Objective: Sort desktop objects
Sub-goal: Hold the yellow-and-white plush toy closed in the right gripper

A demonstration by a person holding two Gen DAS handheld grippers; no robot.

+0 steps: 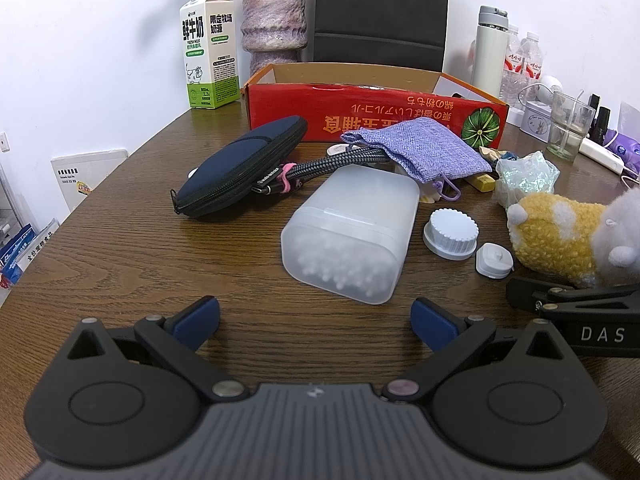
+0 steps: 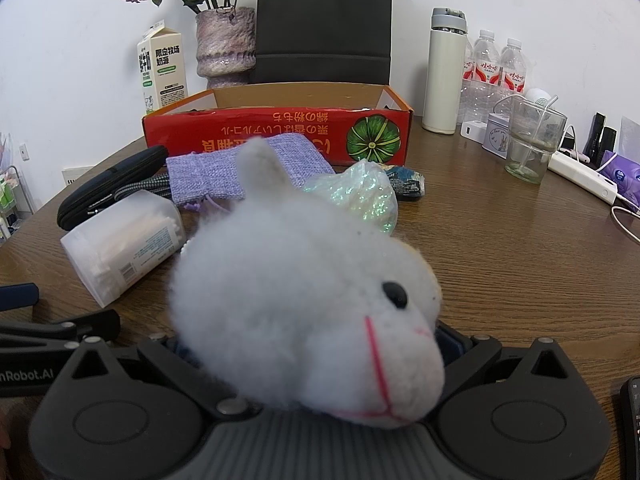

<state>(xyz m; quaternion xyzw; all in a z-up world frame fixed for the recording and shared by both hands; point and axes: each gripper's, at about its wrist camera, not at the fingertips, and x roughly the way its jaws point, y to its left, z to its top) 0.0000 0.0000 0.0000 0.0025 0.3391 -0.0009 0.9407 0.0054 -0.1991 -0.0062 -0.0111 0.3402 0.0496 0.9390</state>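
My left gripper [image 1: 316,320] is open low over the wooden table [image 1: 160,248], with nothing between its blue pads. Just beyond it a translucent cotton swab box [image 1: 348,236] lies on its side. A dark blue zip case [image 1: 240,168], a braided cable [image 1: 332,166], a purple pouch [image 1: 420,148], a white ribbed cap [image 1: 450,232] and a yellow and grey plush toy [image 1: 560,236] lie around it. In the right wrist view the plush's grey head [image 2: 300,300] fills the space between the wide jaws of my right gripper [image 2: 316,344], hiding the left pad. The red cardboard box [image 2: 280,128] stands open behind.
A milk carton [image 1: 208,48], a vase [image 1: 274,24], a black chair back [image 1: 380,12], a white flask [image 2: 444,76], water bottles [image 2: 496,72], a glass [image 2: 534,140] and a power strip [image 2: 580,176] line the back and right. An iridescent bag [image 2: 360,196] lies behind the plush.
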